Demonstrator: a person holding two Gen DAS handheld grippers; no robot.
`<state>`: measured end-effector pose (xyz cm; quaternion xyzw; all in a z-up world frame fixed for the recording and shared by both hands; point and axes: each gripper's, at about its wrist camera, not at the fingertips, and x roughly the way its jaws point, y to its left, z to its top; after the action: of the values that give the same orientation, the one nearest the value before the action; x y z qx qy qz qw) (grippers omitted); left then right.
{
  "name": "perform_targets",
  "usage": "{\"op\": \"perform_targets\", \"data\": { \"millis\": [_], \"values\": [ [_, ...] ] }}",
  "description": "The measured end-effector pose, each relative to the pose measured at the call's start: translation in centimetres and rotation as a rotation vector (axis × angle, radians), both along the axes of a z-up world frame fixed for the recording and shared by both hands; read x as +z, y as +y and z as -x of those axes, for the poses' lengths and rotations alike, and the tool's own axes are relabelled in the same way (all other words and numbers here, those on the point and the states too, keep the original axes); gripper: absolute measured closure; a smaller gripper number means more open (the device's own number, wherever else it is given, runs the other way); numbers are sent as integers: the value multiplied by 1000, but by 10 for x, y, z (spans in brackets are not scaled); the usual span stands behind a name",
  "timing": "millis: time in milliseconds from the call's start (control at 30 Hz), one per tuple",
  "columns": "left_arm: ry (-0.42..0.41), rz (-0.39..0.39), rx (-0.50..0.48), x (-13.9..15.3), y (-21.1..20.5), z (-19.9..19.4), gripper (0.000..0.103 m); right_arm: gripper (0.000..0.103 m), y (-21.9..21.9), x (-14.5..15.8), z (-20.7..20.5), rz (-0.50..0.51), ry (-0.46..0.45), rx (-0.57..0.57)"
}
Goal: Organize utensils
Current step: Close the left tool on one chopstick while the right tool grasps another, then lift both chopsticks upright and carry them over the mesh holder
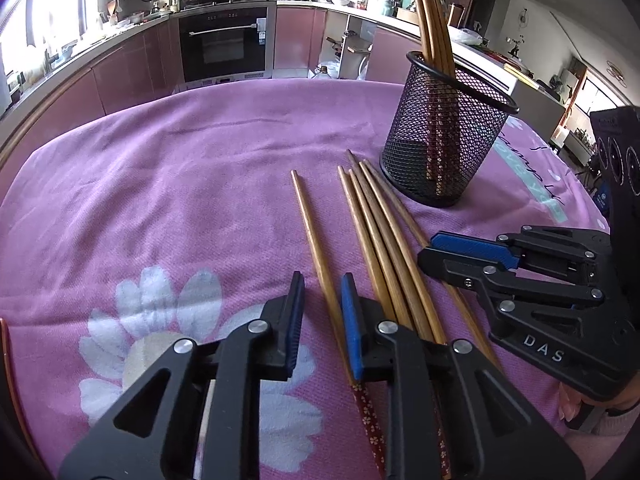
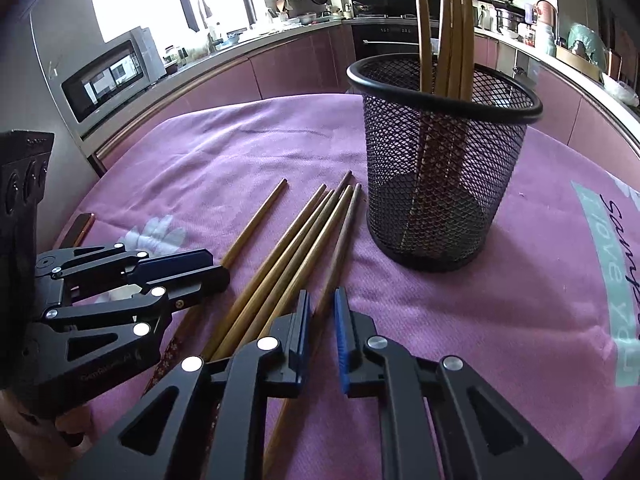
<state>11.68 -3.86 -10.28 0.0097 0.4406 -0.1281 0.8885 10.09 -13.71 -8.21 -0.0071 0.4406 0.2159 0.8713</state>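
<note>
My left gripper straddles the lone chopstick on the pink cloth, pads narrowed around it but I cannot tell if they pinch; my right gripper sits narrowed around the outermost stick of the bundle; the mesh holder stands just beyond, upright, with sticks inside.

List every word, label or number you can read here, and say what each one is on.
"DAS": white letters on the body of the right claw, seen from the left wrist view.
"I love you" and script reading roughly "Sunshine", seen upside down: teal band on the purple tablecloth.
Faint print on the left claw: too blurred to read.
Oven labels: too small.
</note>
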Motion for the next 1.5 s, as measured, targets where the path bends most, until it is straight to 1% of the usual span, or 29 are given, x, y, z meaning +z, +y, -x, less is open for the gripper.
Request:
{"op": "perform_targets", "data": {
  "millis": [167,233,300,367,633,967,1100,1233,1333,1500],
  "values": [
    [-4,-7,8,0,-4,-2,83,92,4,-1,-4,5,-8,-1],
    [-7,-9,14,0,-4,-2,83,93,5,-1,-4,7,-10,-3],
    [-6,-6,21,0,-4,-2,86,94,3,-1,-4,-2,-7,-7],
    [-1,6,25,0,-3,-3,93,95,0,-1,-4,-25,2,-15],
    [8,36,31,1,0,-2,95,98,-10,2,2,-59,4,-15],
    [10,69,21,8,5,4,95,98,-19,15,15,-101,-1,29],
    [8,82,13,11,7,8,95,98,-19,14,17,-90,10,44],
    [20,69,16,8,6,7,95,97,-14,8,14,-65,31,55],
    [39,62,16,3,6,5,95,95,-10,3,11,-42,39,52],
    [38,30,2,0,2,3,94,94,-5,1,7,-30,32,56]
  ]
}}
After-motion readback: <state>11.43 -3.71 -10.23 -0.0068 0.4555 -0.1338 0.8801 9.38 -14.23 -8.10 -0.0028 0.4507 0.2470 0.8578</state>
